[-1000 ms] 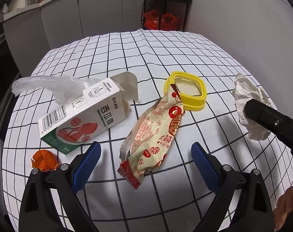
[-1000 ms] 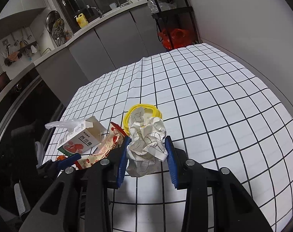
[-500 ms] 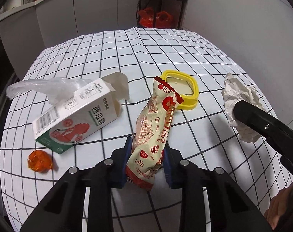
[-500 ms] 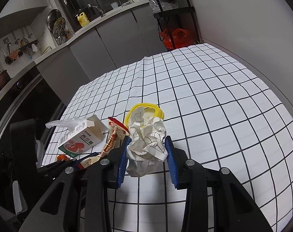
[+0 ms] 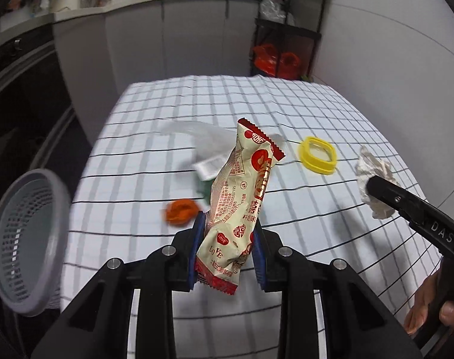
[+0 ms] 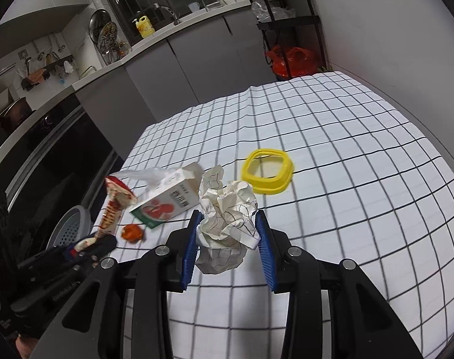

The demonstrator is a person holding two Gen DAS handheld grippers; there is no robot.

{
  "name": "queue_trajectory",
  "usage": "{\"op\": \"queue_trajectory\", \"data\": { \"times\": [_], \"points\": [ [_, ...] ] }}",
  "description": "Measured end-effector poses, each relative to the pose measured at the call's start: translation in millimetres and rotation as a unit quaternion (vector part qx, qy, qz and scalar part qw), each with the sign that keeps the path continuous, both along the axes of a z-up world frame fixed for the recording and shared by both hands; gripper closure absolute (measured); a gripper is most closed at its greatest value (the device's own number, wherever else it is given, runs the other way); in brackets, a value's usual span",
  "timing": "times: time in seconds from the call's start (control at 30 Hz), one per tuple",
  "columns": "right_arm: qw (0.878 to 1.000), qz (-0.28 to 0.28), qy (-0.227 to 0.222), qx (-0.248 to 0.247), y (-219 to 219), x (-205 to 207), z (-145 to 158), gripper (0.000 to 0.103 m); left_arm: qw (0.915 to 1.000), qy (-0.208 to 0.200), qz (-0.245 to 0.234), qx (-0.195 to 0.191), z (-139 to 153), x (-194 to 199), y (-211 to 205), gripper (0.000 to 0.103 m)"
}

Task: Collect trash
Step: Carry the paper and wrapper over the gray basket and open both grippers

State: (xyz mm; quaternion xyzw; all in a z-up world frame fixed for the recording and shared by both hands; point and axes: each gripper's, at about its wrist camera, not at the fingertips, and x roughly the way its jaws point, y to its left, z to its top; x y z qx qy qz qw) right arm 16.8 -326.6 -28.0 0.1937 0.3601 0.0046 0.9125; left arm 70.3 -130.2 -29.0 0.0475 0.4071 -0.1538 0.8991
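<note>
Snack wrapper (image 5: pixel 241 206) pinched upright in left gripper (image 5: pixel 228 252), crumpled paper (image 6: pixel 227 218) in right gripper (image 6: pixel 228 249).

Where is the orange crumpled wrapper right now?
In the left wrist view, the orange wrapper lies on the checked tablecloth, left of the held snack packet, near the carton.

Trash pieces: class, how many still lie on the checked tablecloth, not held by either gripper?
4: the milk carton, the clear plastic bag behind it, the orange wrapper in front of it, and the yellow ring farther right. Smaller bits could be hidden behind the held items.
</note>
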Motion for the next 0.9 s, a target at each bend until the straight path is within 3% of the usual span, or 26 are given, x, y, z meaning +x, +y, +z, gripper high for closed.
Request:
{"op": "queue_trajectory", "data": {
  "times": [0.43, 0.9],
  "points": [
    [0.996, 0.089, -0.019, -0.002, 114, -5, 38, 0.068, 0.9931, -0.041, 0.109, 0.005, 41, -27, 156, 0.075],
    [0.972, 0.232, -0.011, -0.022, 273, 44, 40, 0.068, 0.9788, -0.033, 0.201, -0.013, 28, -28, 282, 0.074]
  ]
}}
